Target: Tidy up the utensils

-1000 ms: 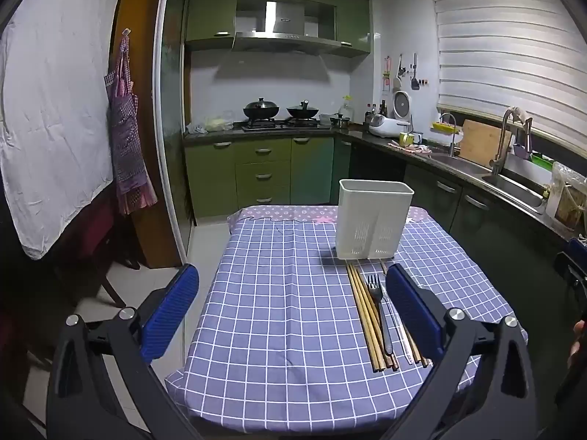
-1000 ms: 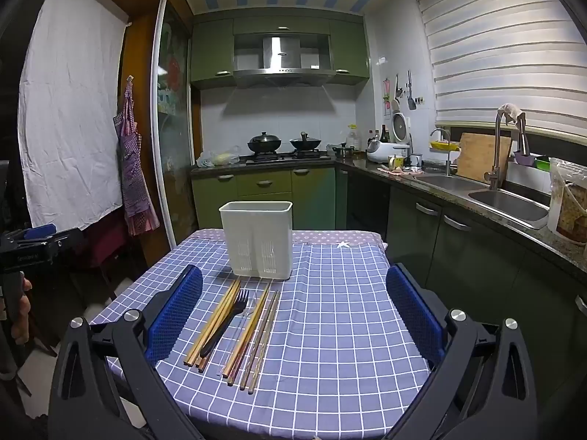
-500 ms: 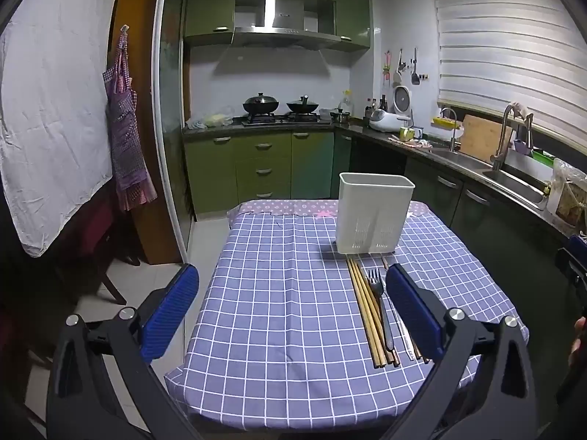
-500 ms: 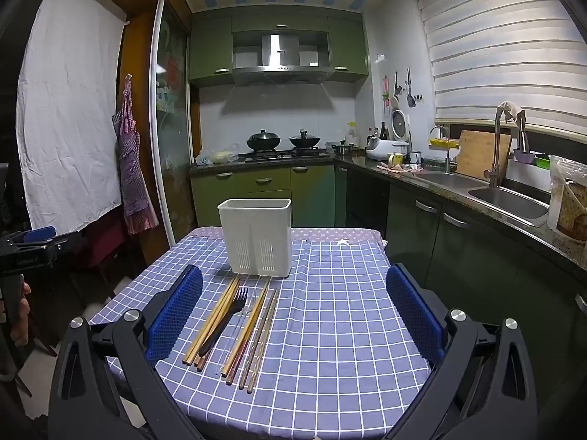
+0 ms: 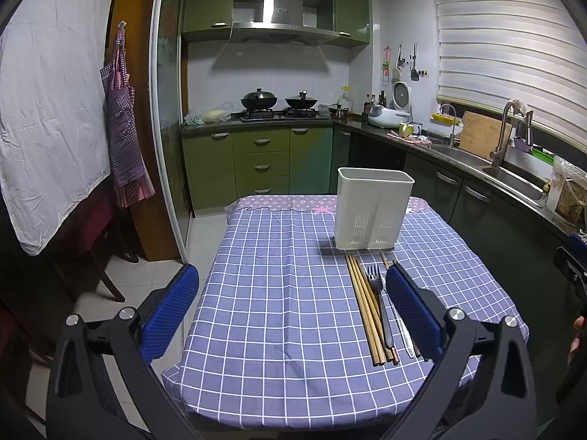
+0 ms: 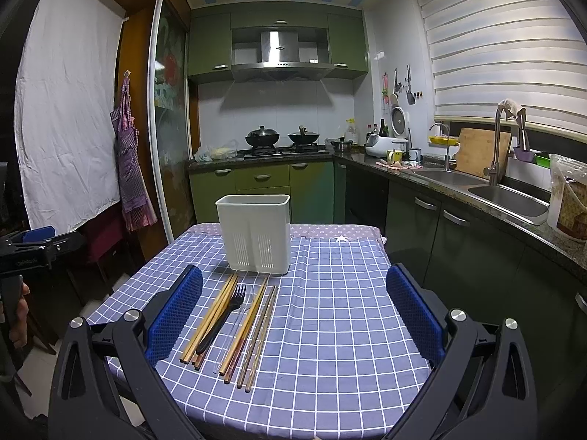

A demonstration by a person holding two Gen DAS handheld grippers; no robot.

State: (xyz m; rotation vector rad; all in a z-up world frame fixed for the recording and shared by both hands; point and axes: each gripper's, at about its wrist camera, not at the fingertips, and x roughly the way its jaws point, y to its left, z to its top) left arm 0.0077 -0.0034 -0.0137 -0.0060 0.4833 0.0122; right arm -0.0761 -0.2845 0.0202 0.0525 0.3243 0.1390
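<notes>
Both the left gripper (image 5: 291, 311) and right gripper (image 6: 293, 311) are held wide open, empty. The chopsticks (image 6: 211, 317) and fork (image 6: 223, 317) are laid at 6 o'clock of the white holder (image 6: 255, 233).

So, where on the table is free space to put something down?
The left half of the tablecloth, from its left edge across to the chopsticks, is bare. Likewise the right part, between the chopsticks and the right edge. It is crowded in front of the white holder, where chopsticks and the black fork lie together.
</notes>
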